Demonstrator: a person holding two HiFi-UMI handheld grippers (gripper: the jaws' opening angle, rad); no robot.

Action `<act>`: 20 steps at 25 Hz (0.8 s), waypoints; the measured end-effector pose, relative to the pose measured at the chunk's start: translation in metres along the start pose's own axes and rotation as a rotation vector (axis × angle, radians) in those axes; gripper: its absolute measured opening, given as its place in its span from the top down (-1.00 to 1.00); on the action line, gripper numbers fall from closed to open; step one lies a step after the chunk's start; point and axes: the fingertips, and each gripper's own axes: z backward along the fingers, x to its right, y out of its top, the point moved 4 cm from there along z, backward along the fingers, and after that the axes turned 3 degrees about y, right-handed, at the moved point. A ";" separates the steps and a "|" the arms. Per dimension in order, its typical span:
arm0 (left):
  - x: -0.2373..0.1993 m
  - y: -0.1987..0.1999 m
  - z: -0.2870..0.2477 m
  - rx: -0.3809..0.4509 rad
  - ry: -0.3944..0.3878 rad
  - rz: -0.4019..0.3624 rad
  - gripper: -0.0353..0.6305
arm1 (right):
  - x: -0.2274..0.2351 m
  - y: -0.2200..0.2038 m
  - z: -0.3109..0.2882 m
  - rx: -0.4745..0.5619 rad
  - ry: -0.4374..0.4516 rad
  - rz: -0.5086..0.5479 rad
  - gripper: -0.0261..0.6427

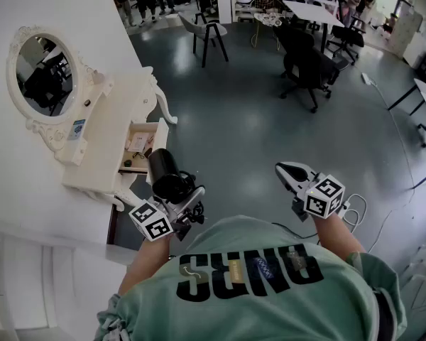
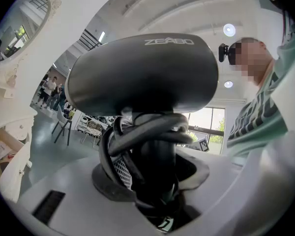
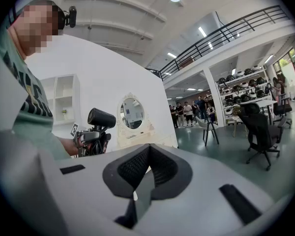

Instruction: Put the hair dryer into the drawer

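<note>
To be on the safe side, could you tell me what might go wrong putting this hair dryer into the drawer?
The left gripper grips the hair dryer over its coiled cord, so it may slip or twist. The open drawer already holds small items, so the bulky dryer might jam or land on them.

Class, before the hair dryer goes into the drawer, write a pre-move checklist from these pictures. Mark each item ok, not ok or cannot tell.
1. Hair dryer gripped by the left gripper: ok, jaws closed on its handle.
2. Cord wound round the handle, not dangling: ok.
3. Drawer open: ok.
4. Room in the drawer: cannot tell; small items already lie inside.
5. Right gripper free to help: ok, shut and empty.
6. Dryer over the drawer: not ok, it is short of it.
</note>
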 end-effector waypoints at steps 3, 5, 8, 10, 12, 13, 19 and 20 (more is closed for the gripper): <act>-0.003 0.001 -0.002 0.006 0.011 0.027 0.29 | 0.002 0.002 -0.003 -0.001 0.003 0.002 0.94; -0.003 0.001 -0.004 0.006 0.014 0.033 0.29 | 0.003 0.001 -0.002 -0.001 0.005 0.002 0.94; 0.002 -0.001 -0.010 0.006 0.014 0.031 0.29 | 0.007 0.001 0.004 0.002 0.009 0.002 0.94; 0.005 -0.002 -0.015 0.003 0.013 0.027 0.29 | 0.011 0.002 0.008 0.004 0.010 0.005 0.94; 0.008 -0.004 -0.020 -0.001 0.011 0.017 0.29 | 0.014 0.003 0.013 0.005 0.013 0.007 0.94; 0.010 -0.004 -0.023 -0.003 0.009 0.013 0.29 | 0.016 0.003 0.015 0.006 0.014 0.005 0.94; 0.030 -0.008 -0.052 -0.007 0.015 0.014 0.29 | 0.036 0.008 0.044 0.018 0.007 -0.002 0.94; 0.033 -0.010 -0.056 -0.009 0.013 0.012 0.29 | 0.039 0.007 0.049 0.018 0.010 -0.003 0.94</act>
